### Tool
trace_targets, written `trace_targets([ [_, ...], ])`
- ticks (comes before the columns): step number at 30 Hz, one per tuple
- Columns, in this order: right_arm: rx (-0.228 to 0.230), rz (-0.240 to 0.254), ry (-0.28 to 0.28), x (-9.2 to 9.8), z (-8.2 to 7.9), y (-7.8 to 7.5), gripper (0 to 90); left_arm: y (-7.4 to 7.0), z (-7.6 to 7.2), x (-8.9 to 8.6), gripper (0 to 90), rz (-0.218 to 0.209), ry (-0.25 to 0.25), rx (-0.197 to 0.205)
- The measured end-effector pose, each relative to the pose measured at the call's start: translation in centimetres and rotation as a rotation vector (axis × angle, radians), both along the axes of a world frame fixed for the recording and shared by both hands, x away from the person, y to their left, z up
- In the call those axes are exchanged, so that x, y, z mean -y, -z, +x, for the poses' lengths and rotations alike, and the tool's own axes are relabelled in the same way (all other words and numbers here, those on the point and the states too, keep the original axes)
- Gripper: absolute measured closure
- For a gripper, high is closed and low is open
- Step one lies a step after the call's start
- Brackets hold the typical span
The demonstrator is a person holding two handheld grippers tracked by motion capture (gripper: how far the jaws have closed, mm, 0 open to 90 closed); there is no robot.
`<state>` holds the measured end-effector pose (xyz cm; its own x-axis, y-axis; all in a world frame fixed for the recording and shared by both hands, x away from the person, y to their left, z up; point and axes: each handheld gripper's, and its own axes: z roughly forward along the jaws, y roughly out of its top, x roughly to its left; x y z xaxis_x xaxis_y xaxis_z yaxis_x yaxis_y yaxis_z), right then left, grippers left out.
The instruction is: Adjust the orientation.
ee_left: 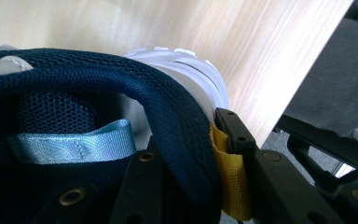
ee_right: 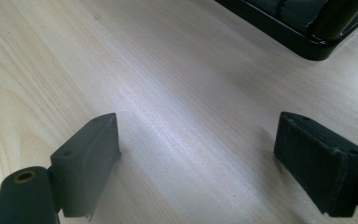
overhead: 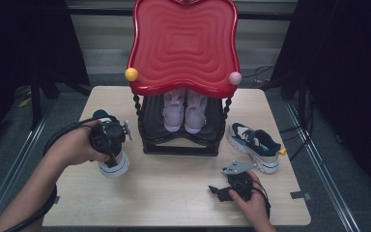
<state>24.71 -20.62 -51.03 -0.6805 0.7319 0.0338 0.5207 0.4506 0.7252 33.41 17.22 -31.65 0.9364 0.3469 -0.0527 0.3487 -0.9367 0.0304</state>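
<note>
Near edge, approx 5 o'clock on table point(overhead: 174, 193): R gripper point(overhead: 218, 191) low over the wood, person's R hand point(overhead: 251, 198) behind it, grey plate on top; jaws stand wide apart w/ nothing btwn them, bare wood grain showing in the gap in the right gripper view point(ee_right: 196, 154). At approx 8 o'clock: L gripper point(overhead: 107, 137) in the L hand point(overhead: 75, 145), jaws clamped on the heel collar of a navy/white sneaker point(overhead: 110, 157). Left gripper view: one jaw inside the shoe, other outside against the yellow heel tab point(ee_left: 230, 182), navy padded collar point(ee_left: 168, 121) pinched btwn; light blue inner loop point(ee_left: 74, 144) just beside the inner jaw. Sneaker's heel end faces the near edge, toe end hidden behind hand; whether sole touches table, cannot tell. At approx 3 o'clock: matching second sneaker point(overhead: 253, 145) lying on table, yellow tab at its heel, well apart from both grippers. Centre to 12 o'clock: black shoe rack point(overhead: 181, 140) w/ twisted posts; pair of pale pink sneakers point(overhead: 185, 112) side by side on its lower shelf, toes toward near edge. Red wavy top shelf point(overhead: 183, 46) above, yellow knob point(overhead: 131, 74) at its L corner, pink knob point(overhead: 235, 78) at R.
</note>
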Motion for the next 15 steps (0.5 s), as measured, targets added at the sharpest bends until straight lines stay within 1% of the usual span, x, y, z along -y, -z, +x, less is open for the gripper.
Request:
trace_targets([
  [3, -0.001, 0.000, 0.000, 0.0, 0.0, 0.0, 13.7, -2.3, 0.0, -0.2, 73.0, -0.007, -0.010, 0.022],
  [5, -0.001, 0.000, -0.001, 0.0, 0.0, 0.0, 13.7, -4.1, 0.1, -0.3, 73.0, 0.007, 0.008, 0.034],
  [6, -0.001, 0.000, -0.001, 0.0, 0.0, 0.0, 13.7, -4.9, 0.0, -0.3, 73.0, -0.001, -0.002, 0.049],
  [9, -0.002, -0.002, -0.001, 0.0, 0.0, 0.0, 13.7, -7.5, 0.0, -0.5, 72.9, 0.002, 0.006, 0.090],
  [12, -0.002, -0.002, -0.001, 0.0, 0.0, 0.0, 13.7, -10.2, 0.1, -0.7, 72.8, 0.008, 0.014, 0.120],
  [13, -0.002, -0.002, -0.001, 0.0, 0.0, 0.0, 13.7, -10.9, 0.0, -0.8, 72.9, 0.005, 0.011, 0.139],
  [15, -0.002, -0.002, -0.001, 0.0, 0.0, 0.0, 13.7, -12.6, -0.1, -0.8, 72.8, 0.001, 0.009, 0.162],
])
